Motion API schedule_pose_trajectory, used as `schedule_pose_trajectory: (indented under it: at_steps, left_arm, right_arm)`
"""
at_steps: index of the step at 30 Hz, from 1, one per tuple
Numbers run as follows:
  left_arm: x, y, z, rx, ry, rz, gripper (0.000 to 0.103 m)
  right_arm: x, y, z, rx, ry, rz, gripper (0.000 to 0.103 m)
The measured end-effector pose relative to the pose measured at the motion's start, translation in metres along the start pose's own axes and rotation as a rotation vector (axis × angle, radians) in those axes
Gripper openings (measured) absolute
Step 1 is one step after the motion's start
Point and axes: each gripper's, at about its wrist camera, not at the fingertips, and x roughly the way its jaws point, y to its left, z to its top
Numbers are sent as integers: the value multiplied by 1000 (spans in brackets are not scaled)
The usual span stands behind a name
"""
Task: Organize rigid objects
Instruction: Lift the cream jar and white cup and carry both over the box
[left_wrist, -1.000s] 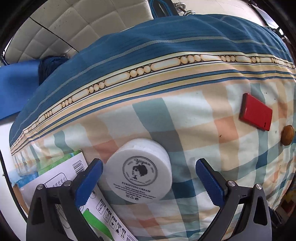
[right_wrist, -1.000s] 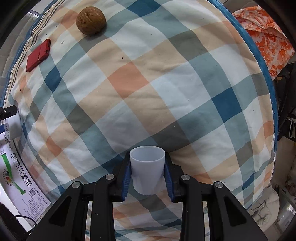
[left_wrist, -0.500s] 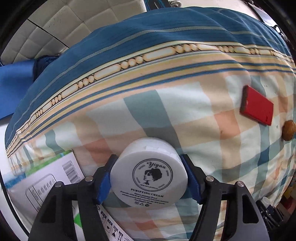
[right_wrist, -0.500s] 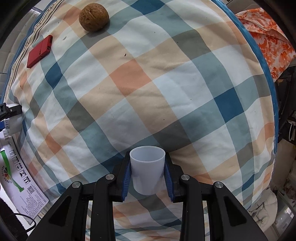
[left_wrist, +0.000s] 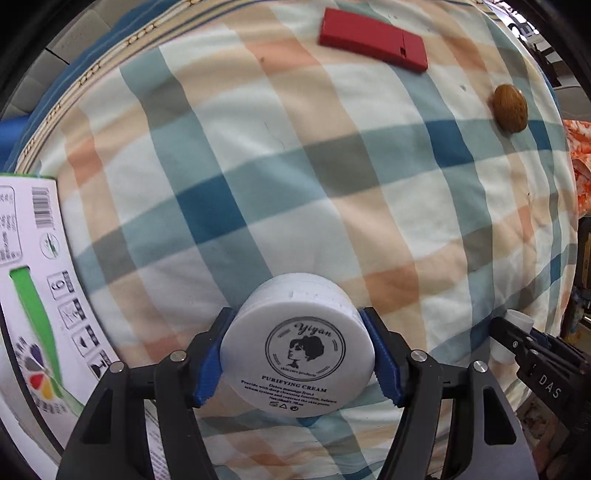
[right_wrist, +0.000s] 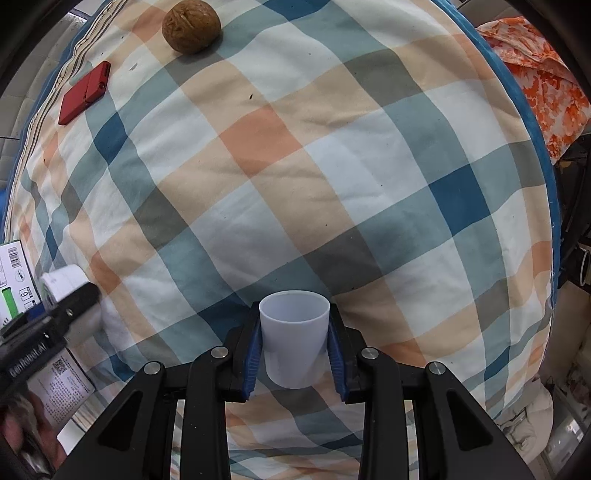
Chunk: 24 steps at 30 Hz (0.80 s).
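My left gripper (left_wrist: 297, 356) is shut on a round white cream jar (left_wrist: 297, 350), held above the plaid bedcover (left_wrist: 295, 166). My right gripper (right_wrist: 294, 347) is shut on a small white plastic cup (right_wrist: 293, 339), held upright above the same cover. A flat red case (left_wrist: 373, 38) and a brown walnut (left_wrist: 509, 108) lie on the cover at the far side; they also show in the right wrist view as the case (right_wrist: 85, 92) and walnut (right_wrist: 191, 26). The left gripper and jar (right_wrist: 62, 284) show at the left edge of the right wrist view.
A white printed cardboard box (left_wrist: 33, 288) lies at the left edge of the bed. An orange patterned cloth (right_wrist: 539, 81) hangs beyond the right edge. The right gripper's body (left_wrist: 543, 369) shows at the lower right of the left wrist view.
My left gripper closed on the cream jar, lifted it and swung right toward the middle of the cover. The right gripper kept its hold on the cup and barely moved.
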Motion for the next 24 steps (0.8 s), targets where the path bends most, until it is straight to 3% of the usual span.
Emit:
schedule_pose_trajectory:
  at_steps: [9, 18, 24]
  left_arm:
    - [14, -22, 2, 30, -8, 49, 66]
    - [6, -43, -36, 31, -57, 61, 65]
    - [-25, -37, -45, 30, -82, 35, 65]
  right_arm:
    - [5, -2, -4, -2, 14, 6, 35]
    - [3, 1, -13, -41, 21, -12, 34]
    - [-6, 7, -28, -69, 3, 14, 33]
